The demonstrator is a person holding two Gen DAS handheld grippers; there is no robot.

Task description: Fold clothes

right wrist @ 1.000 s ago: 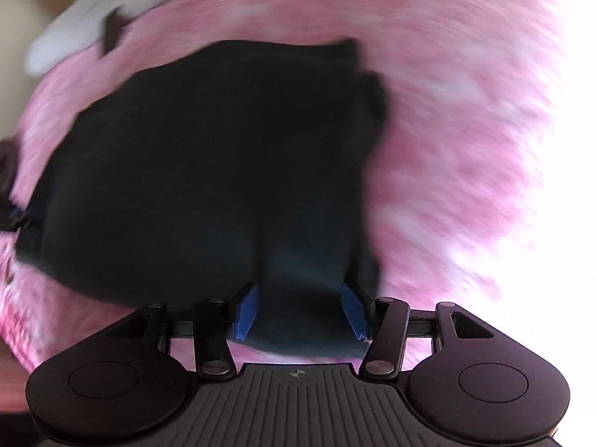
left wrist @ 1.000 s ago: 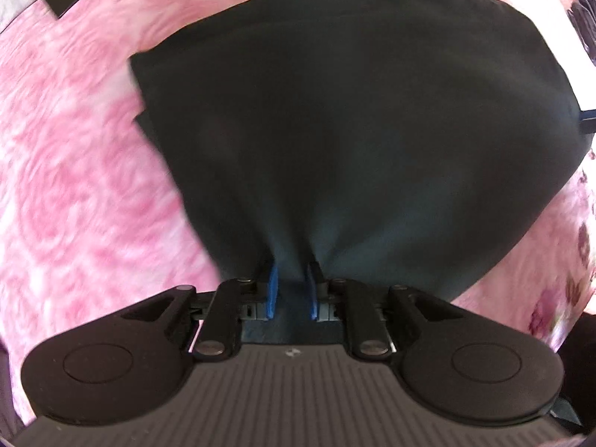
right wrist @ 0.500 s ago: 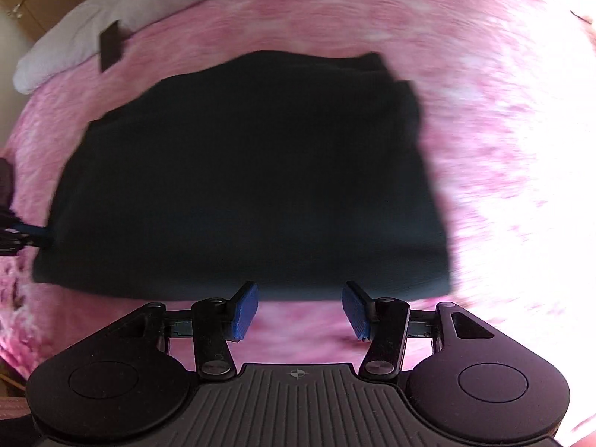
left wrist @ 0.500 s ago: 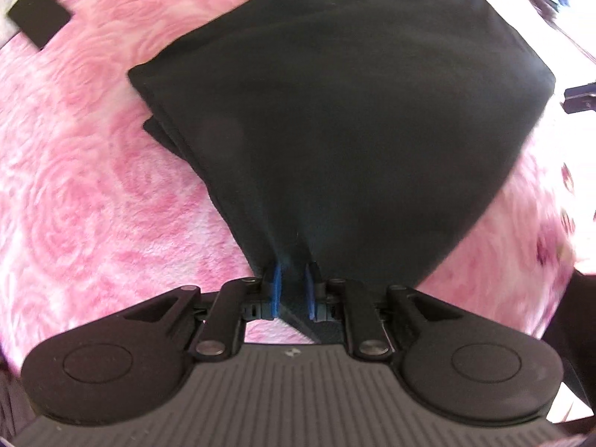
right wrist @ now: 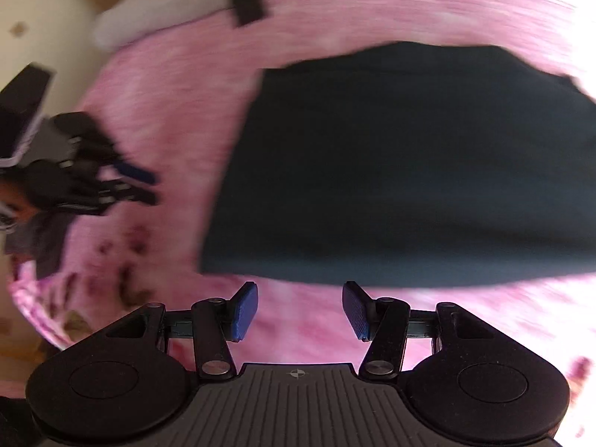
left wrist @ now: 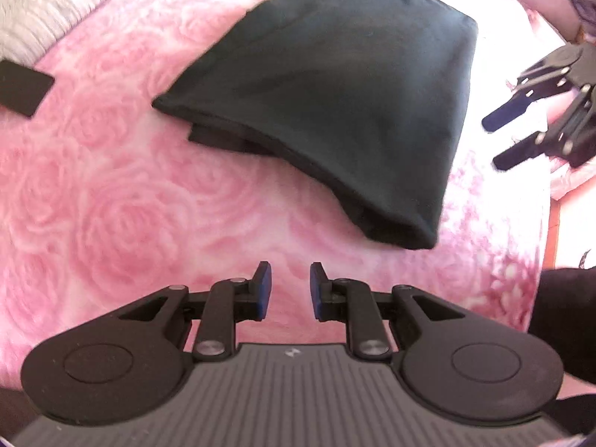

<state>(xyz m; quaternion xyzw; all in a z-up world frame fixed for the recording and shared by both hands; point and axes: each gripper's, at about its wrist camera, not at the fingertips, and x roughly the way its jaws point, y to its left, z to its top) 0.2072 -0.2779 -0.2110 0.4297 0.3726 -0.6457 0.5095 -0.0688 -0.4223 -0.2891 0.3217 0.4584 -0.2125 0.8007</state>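
Both grippers have let go of the garment (left wrist: 335, 85) and pulled back. It lies folded on the pink blanket (left wrist: 111, 193), apart from both. Right gripper (right wrist: 300, 311) hovers near its edge, jaws wide, empty. Left gripper (left wrist: 290, 290) has a narrow gap, jaws opening, nothing between them.

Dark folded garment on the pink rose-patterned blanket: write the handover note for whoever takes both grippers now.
Left gripper: jaws opening, nothing between them, just short of the cloth's near corner.
Right gripper: open, empty, off the near edge.
Dark folded garment: lies flat in layers on the pink rose-patterned blanket, with lower layers peeking out on one side.
Done: a fold is laid and the cloth is released.
Left: judge whether another fold is needed; tidy the protruding layers.
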